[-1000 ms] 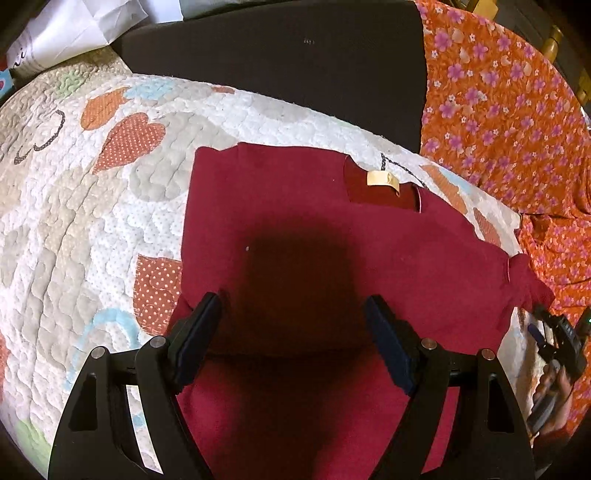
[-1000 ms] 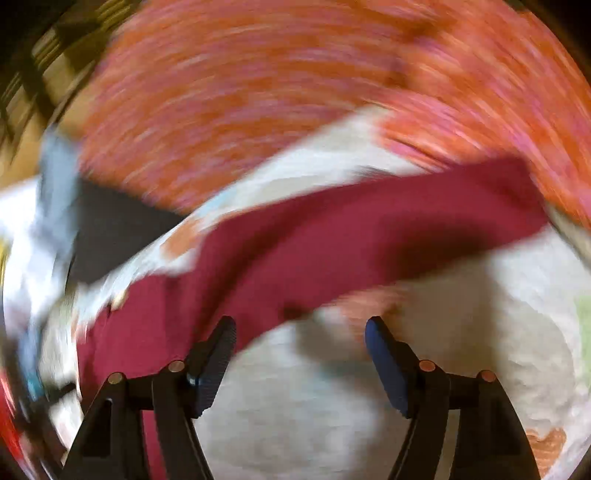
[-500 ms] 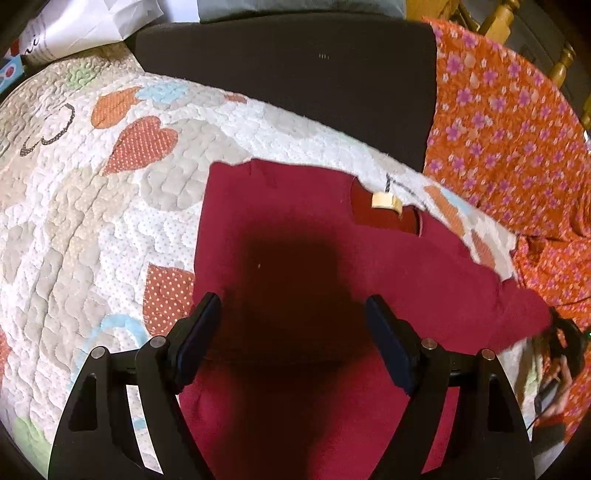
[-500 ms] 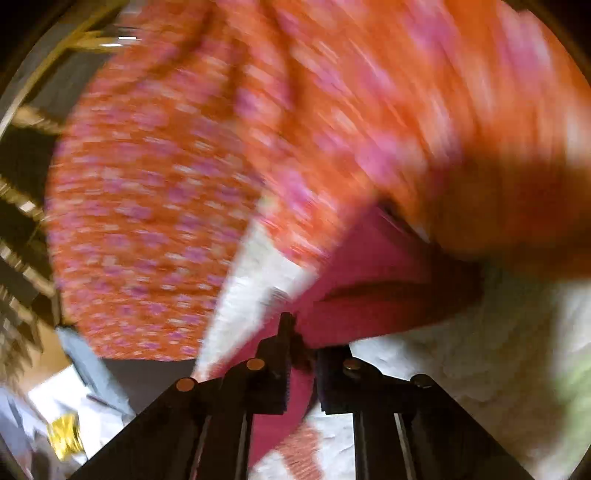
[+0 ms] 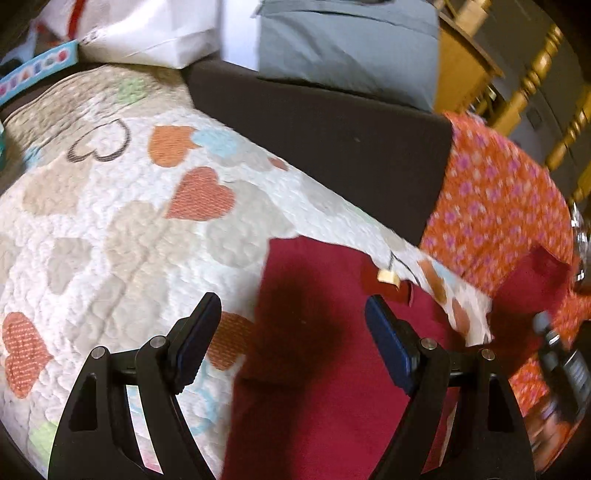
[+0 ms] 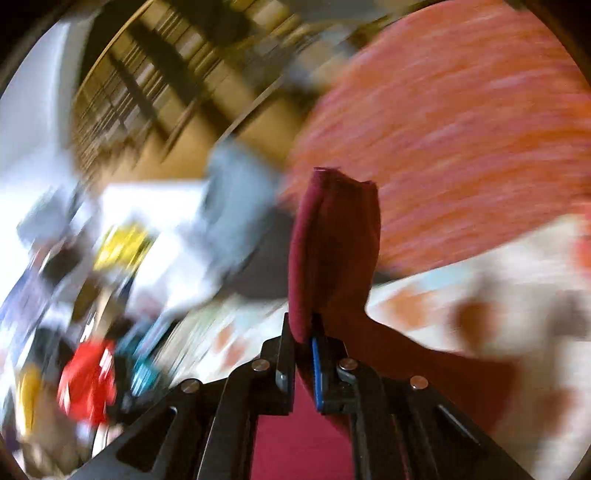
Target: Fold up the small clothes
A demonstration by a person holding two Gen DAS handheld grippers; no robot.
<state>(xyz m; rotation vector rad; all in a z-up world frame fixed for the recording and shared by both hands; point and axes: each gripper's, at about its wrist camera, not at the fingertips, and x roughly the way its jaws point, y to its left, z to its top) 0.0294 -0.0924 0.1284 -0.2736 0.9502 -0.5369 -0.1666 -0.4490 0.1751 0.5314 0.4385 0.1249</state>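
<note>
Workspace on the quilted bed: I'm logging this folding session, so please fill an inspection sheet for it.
Surface: heart-print quilt, mostly bare on its left.
Job's things: dark red shirt spread on the quilt, neck label showing; one sleeve lifted.
Clutter: orange floral cloth beside the shirt; white bag and grey cushion behind.
Grippers: left tool open, holding nothing, above the shirt; right tool shut on the sleeve.
Cables: nothing seen.
Surroundings: dark panel; wooden spindles; right view blurred.
</note>
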